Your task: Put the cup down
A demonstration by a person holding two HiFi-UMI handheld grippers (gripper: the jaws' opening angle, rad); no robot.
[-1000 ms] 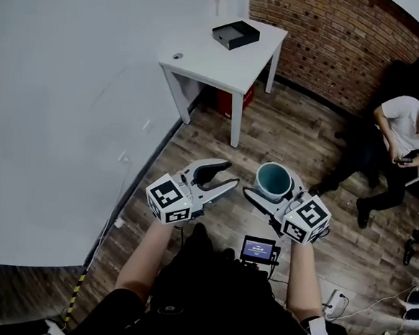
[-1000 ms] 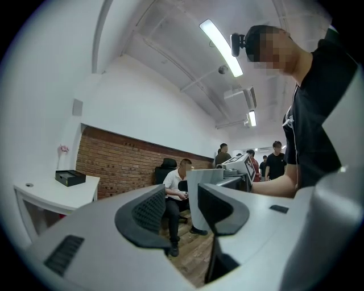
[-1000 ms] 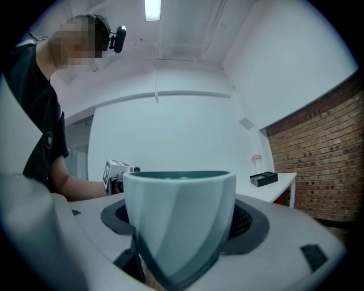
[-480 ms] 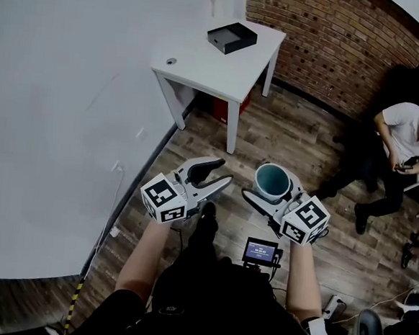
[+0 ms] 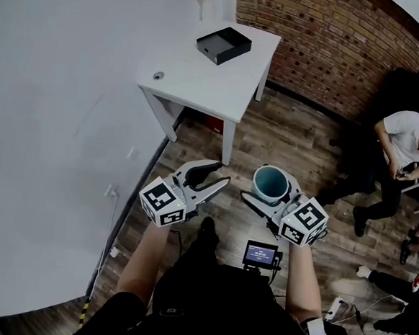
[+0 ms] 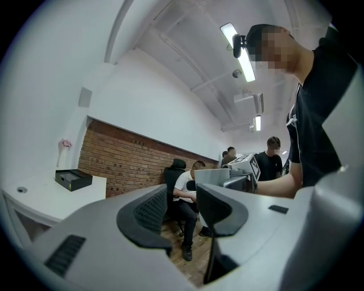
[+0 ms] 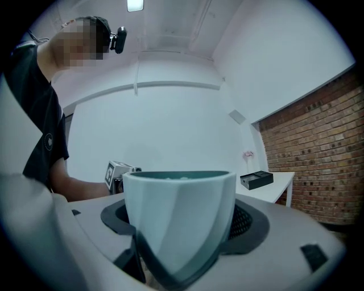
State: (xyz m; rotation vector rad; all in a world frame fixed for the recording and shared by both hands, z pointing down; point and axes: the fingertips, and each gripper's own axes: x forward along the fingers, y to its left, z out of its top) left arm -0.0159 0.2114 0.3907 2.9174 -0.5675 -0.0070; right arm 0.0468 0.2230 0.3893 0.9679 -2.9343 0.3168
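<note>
While the white table (image 5: pixel 201 87) has slid nearer and lower in the head view over the last second, both grippers have kept their place in front of the person. This reads as a walk across the wooden floor (image 5: pixel 284 140) towards that table. The right gripper (image 5: pixel 267 191) stays clamped on the teal-lined cup (image 5: pixel 272 181), pads pressing its pale wall from either side. The cup rides upright, mouth up, in the air above the floor, short of the table's near leg. The left gripper (image 5: pixel 222 173) carries nothing: its jaws have just been closing a little, yet they stand apart with only open room between them. On the tabletop a black box (image 5: pixel 223 45) sits toward the far corner and a small round object (image 5: pixel 157 75) near the wall side, with bare surface between. The cup is not yet down; the table looks the likely landing place, with ground left to cover.
</note>
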